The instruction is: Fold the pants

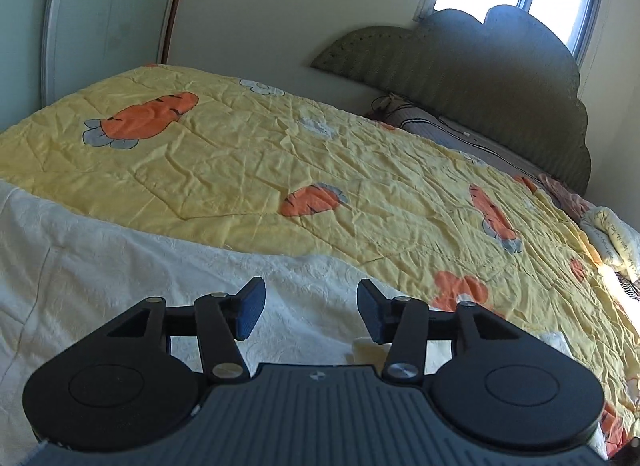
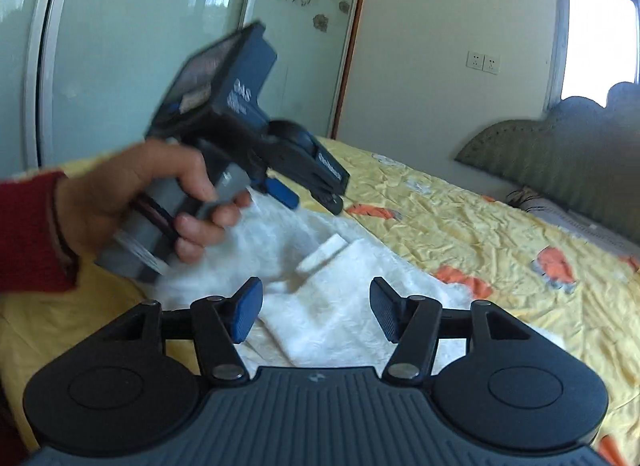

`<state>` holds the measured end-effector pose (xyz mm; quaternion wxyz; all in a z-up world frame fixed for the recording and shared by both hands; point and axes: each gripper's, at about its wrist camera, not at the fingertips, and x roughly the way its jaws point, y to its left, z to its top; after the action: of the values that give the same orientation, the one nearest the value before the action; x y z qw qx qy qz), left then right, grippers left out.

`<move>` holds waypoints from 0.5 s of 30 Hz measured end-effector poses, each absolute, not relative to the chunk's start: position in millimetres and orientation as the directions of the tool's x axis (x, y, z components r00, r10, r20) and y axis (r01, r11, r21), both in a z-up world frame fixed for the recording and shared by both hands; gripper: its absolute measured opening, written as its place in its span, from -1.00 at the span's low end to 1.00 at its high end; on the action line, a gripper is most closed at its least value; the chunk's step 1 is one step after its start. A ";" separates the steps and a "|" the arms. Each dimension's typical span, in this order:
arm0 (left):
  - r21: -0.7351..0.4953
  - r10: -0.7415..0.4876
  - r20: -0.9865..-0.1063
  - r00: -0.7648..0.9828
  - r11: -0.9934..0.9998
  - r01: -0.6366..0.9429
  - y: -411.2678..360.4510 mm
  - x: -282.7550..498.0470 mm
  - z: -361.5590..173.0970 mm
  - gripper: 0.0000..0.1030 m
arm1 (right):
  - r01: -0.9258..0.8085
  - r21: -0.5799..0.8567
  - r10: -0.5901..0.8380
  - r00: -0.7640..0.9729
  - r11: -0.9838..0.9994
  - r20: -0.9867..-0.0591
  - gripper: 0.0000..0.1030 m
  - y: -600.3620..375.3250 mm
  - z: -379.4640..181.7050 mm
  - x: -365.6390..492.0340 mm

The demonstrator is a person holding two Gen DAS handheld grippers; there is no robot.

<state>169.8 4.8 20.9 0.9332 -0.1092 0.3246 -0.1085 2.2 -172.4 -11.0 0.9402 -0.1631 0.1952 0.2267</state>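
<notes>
We hold the right hand-held gripper and left hand-held gripper partly open, both empty; just ahead, white pants lie on the bed; soft, light, floppy, best pinched at an edge.

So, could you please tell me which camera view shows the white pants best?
The right wrist view: the white pants lie there as a folded bundle on the yellow quilt, with layers and edges visible. The left wrist view shows only a flat white stretch of the pants filling its lower left, with no outline to read.
</notes>
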 end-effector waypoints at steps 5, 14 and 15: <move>-0.440 -0.442 -0.615 0.653 0.880 0.180 18.0 154.9 21.5 0.14 | -0.500 -0.356 0.300 0.820 0.790 -0.487 -0.01 -152.1 -31.2 13.8; -0.669 -0.667 -0.618 0.416 0.724 0.168 21.8 137.2 3.7 0.19 | -0.464 -0.507 0.235 0.861 0.726 -0.451 -0.84 -136.2 -47.8 6.4; -0.685 -0.683 -0.612 0.399 0.710 0.163 22.0 138.2 -0.1 0.22 | -0.462 -0.461 0.253 0.859 0.757 -0.446 -0.84 -143.0 -41.5 6.0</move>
<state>138.2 22.0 -0.1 0.7911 -0.2715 0.4785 -0.2673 6.0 -143.0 -41.5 0.9197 -0.2891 0.1812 0.1944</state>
